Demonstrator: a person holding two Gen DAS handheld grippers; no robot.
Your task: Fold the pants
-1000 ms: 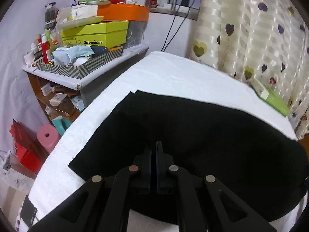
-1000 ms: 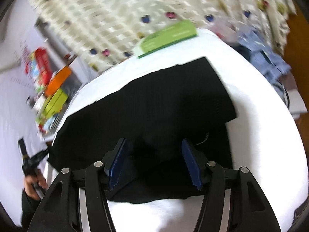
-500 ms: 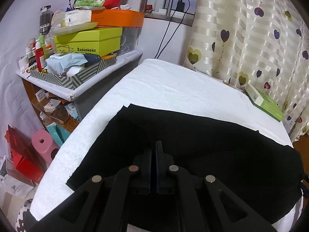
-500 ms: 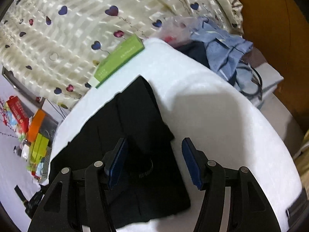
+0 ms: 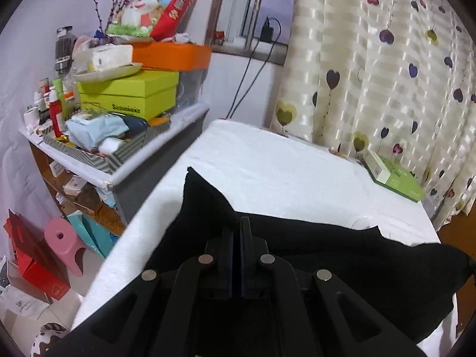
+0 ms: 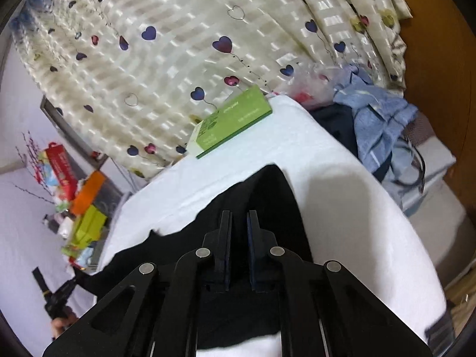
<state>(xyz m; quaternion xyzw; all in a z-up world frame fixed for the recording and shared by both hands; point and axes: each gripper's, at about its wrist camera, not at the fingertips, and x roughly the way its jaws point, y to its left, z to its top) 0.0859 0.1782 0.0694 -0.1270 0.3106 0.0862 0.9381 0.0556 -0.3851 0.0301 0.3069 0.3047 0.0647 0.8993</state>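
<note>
Now, your grips: left hand-held gripper point(image 5: 237, 232) and right hand-held gripper point(image 6: 239, 232) both pinching black pants point(image 5: 342, 255).
Nearby: green box point(image 6: 232, 122) at tabletop point(image 5: 282, 163) far edge, well apart.

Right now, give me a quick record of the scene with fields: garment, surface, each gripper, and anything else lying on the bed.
garment: black pants, partly lifted and bunched
surface: white bed cover
left gripper: shut on the pants, a fabric peak raised beyond it
right gripper: nearly closed on the pants, a narrow gap showing
other item: green box at the far edge by the heart curtain
fold: not finished
</note>
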